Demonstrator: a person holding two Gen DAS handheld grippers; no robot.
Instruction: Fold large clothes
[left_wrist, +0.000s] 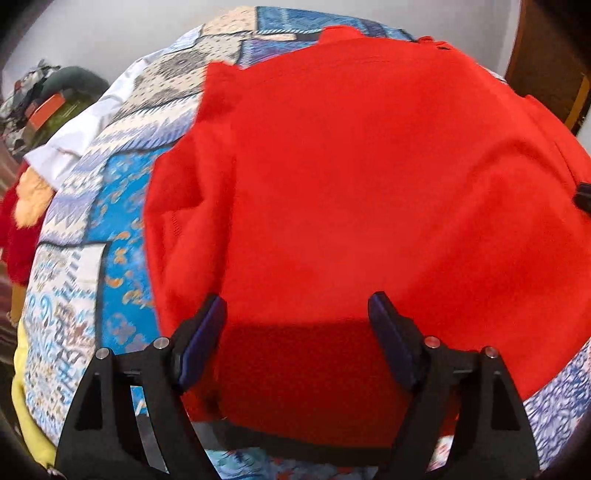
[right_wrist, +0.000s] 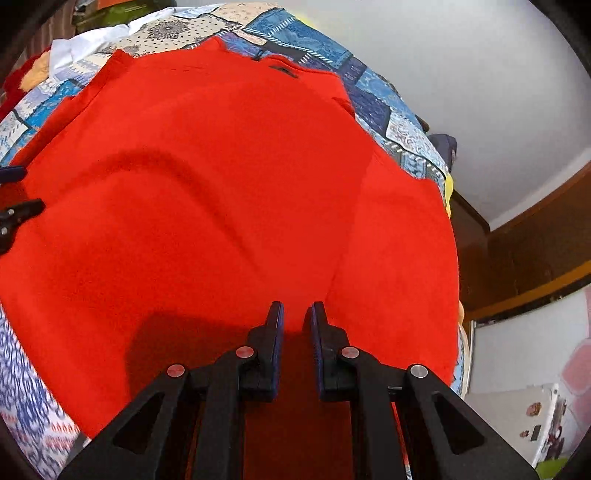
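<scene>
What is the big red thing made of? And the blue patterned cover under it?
The big red garment looks like soft, matte cloth, maybe fleece: fuzzy surface, gentle folds. The blue patterned bed cover looks like thin printed cotton, flat and smooth.

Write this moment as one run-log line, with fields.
item: red fleece garment flat on patterned quilt | left gripper: open | right gripper: shut, holding fabric unclear

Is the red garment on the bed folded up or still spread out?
Mostly spread: the red garment covers much of the patterned bedspread, with a few soft wrinkles. Only its left side looks bunched or turned over.
</scene>
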